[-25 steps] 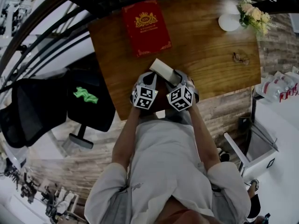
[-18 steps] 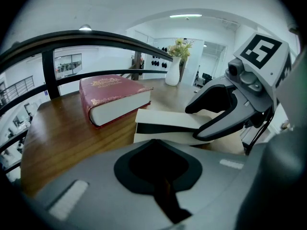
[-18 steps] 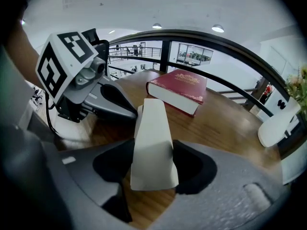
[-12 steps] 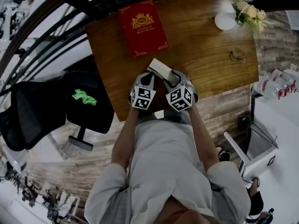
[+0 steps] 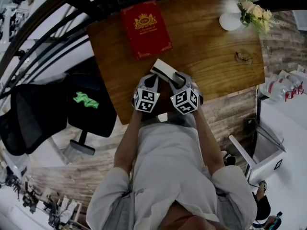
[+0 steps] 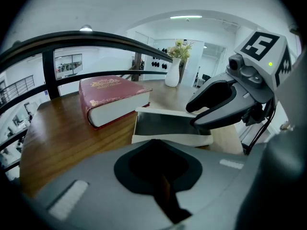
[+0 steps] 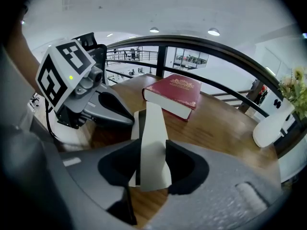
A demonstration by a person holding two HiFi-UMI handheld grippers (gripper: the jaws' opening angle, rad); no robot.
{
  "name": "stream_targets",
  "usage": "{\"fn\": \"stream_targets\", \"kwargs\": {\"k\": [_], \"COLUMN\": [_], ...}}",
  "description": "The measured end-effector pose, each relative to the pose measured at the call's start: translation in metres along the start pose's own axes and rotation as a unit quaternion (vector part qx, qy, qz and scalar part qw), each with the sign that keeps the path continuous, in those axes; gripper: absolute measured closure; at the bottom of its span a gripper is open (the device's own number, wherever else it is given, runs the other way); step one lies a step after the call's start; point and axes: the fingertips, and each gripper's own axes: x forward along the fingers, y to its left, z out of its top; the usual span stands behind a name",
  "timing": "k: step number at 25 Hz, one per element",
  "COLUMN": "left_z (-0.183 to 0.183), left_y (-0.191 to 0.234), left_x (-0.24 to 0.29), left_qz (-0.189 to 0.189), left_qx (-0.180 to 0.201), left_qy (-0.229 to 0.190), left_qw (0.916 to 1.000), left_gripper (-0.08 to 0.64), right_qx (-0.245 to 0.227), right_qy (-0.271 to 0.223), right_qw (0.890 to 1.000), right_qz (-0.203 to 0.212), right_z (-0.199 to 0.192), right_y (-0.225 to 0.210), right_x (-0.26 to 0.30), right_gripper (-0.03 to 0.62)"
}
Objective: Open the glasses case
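The cream glasses case lies on the wooden table near its front edge, with its dark inside showing in the left gripper view. My right gripper has the case's raised cream lid between its jaws, which are closing, and both pads touch it. My left gripper is shut with nothing between its jaws. Its tips rest at the case's near left side. The right gripper's jaws straddle the case's right end.
A red hardcover book lies behind the case. A white vase with flowers stands at the far right corner, and a pair of glasses lies to the right. A curved black railing borders the table, and a black chair stands at the left.
Both grippers stay at the case. The picture has only shifted a little. No movement of the case or lid is visible from above.
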Motion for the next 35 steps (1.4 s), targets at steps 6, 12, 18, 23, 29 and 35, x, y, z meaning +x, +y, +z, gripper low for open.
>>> {"fn": "stream_targets", "kwargs": {"k": [6, 12, 18, 23, 29, 35], "left_z": [0.001, 0.0, 0.001, 0.0, 0.002, 0.005], "left_y": [0.0, 0.0, 0.0, 0.0, -0.003, -0.002], "left_x": [0.0, 0.001, 0.0, 0.001, 0.002, 0.0], "left_qz": [0.0, 0.001, 0.001, 0.0, -0.006, -0.004], "left_qx": [-0.004, -0.002, -0.004, -0.006, -0.011, -0.014], "left_qy": [-0.005, -0.005, -0.005, -0.003, -0.006, -0.014], "left_qw": [1.0, 1.0, 1.0, 1.0, 0.9999, 0.9998], "left_gripper": [0.54, 0.54, 0.54, 0.54, 0.54, 0.54], "right_qx": [0.008, 0.022, 0.024, 0.028, 0.037, 0.043], "right_qy": [-0.01, -0.019, -0.019, -0.018, -0.018, -0.018], "right_qw": [1.0, 0.999, 0.999, 0.999, 0.999, 0.999], "right_qz": [-0.008, -0.018, -0.021, -0.024, -0.025, -0.02], "right_z": [0.004, 0.006, 0.008, 0.007, 0.006, 0.006], "right_y": [-0.006, -0.017, -0.026, -0.032, -0.042, -0.048], "right_x": [-0.004, -0.006, -0.005, -0.004, -0.002, 0.0], "right_gripper": [0.474, 0.514, 0.534, 0.545, 0.555, 0.561]}}
